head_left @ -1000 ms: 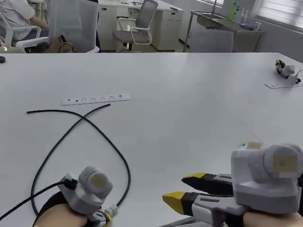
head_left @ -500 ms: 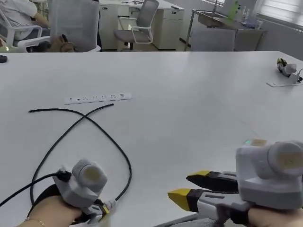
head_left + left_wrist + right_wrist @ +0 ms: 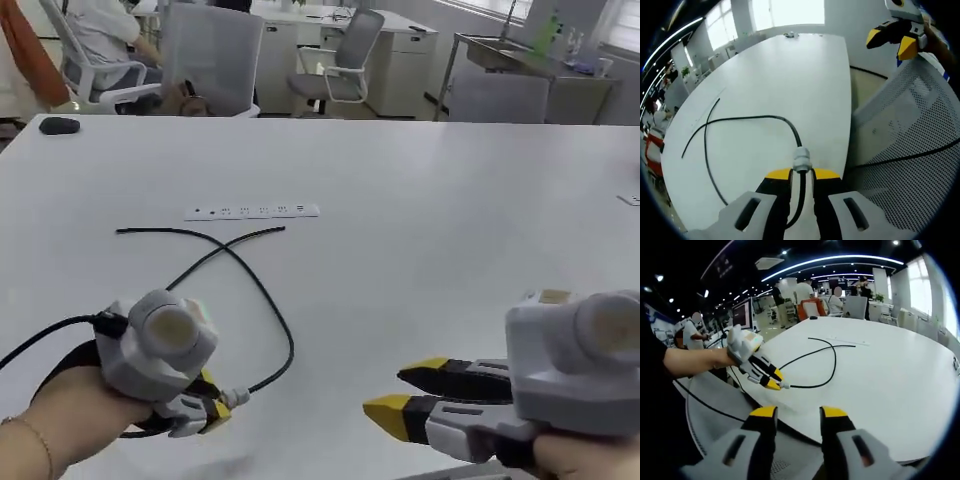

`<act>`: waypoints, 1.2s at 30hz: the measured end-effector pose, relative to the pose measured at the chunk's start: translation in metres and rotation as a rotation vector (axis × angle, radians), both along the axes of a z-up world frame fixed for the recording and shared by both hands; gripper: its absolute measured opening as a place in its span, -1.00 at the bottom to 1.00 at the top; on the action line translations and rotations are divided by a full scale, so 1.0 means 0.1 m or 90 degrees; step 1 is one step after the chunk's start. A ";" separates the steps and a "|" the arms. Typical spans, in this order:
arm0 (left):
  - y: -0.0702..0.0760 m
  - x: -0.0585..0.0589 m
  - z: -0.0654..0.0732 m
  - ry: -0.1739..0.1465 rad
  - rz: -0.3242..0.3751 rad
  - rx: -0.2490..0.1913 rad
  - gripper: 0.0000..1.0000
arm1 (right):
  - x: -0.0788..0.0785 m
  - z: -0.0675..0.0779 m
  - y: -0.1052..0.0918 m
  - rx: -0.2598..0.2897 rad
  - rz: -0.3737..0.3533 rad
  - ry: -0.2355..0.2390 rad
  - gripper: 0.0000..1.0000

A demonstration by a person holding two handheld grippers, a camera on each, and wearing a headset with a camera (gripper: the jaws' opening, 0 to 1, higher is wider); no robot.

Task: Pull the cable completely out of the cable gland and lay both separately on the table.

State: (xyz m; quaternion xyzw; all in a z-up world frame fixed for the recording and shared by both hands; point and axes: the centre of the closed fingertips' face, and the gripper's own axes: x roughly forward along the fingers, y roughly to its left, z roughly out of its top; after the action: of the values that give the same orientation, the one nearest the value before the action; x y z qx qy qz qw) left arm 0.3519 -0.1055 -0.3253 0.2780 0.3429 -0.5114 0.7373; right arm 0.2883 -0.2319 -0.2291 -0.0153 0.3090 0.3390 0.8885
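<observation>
Cable (image 3: 255, 285), thin, limp and light, is seen looped on the surface (image 3: 450, 230) beyond the cable gland (image 3: 801, 161), which is clamped in the left gripper (image 3: 801, 174) (right gripper (image 3: 799, 412) spread apart, empty), so a hold just beside the gland is judged best.

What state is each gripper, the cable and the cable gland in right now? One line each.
left gripper: shut on the cable gland.
right gripper: open, empty.
cable gland: held at the jaw tips, not yet off the cable.
cable: threaded through the gland, looped and crossing itself on the table.
</observation>
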 end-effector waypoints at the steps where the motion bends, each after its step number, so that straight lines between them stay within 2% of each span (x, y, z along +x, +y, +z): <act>1: 0.00 -0.06 0.05 -0.001 -0.030 -0.011 -0.80 | 0.02 -0.01 0.05 -0.002 0.010 0.000 -0.32; 2: 0.04 -0.12 0.09 0.014 -0.030 -0.015 -0.92 | 0.03 -0.02 0.10 -0.001 0.017 0.000 -0.32; 3: 0.02 -0.12 0.15 0.020 -0.012 -0.048 -0.94 | 0.03 -0.02 0.15 0.001 0.028 0.000 -0.32; 4: 0.05 -0.12 0.17 0.024 0.001 -0.051 -0.94 | 0.02 -0.05 0.25 0.007 0.052 0.006 -0.32; 6: 0.15 -0.07 0.12 -0.001 0.001 -0.020 -0.94 | 0.04 -0.11 0.34 -0.004 0.067 0.013 -0.32; 7: 0.22 -0.05 0.07 -0.008 0.009 0.003 -0.94 | 0.03 -0.16 0.34 -0.032 0.085 0.018 -0.31; 8: 0.29 -0.02 0.04 -0.012 0.021 0.019 -0.94 | 0.07 -0.17 0.33 -0.064 0.098 0.009 -0.31; 11: 0.32 -0.01 0.08 -0.015 0.037 0.006 -0.94 | 0.12 -0.11 0.41 -0.032 0.092 0.005 -0.30; 13: 0.32 -0.02 0.10 -0.012 0.047 -0.008 -0.94 | 0.13 -0.13 0.43 -0.029 0.094 0.007 -0.31; 16: 0.31 -0.04 0.08 -0.013 0.046 0.000 -0.94 | 0.13 -0.17 0.44 -0.042 0.102 0.011 -0.31; 20: 0.19 -0.05 0.06 -0.006 0.047 -0.008 -0.94 | 0.14 -0.17 0.43 -0.037 0.100 0.013 -0.32; 23: 0.09 -0.07 -0.01 0.005 0.039 -0.001 -0.92 | 0.13 -0.18 0.42 -0.035 0.099 0.014 -0.32; 27: -0.01 -0.08 -0.09 0.008 0.030 0.009 -0.77 | 0.12 -0.16 0.41 -0.034 0.095 0.011 -0.32; 28: -0.04 -0.11 -0.12 0.022 0.023 0.006 -0.76 | 0.11 -0.14 0.40 -0.029 0.093 0.009 -0.32; 33: -0.14 -0.14 -0.24 0.038 0.004 0.021 -0.67 | 0.05 -0.11 0.34 -0.030 0.088 0.008 -0.32; 36: -0.20 -0.17 -0.32 0.061 -0.002 0.020 -0.60 | 0.00 -0.14 0.27 -0.033 0.081 0.014 -0.31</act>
State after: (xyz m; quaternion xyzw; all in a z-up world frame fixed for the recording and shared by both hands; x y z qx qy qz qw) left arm 0.3353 -0.1255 -0.3571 0.2654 0.3858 -0.5200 0.7144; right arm 0.2881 -0.2044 -0.2429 -0.0542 0.3261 0.3868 0.8609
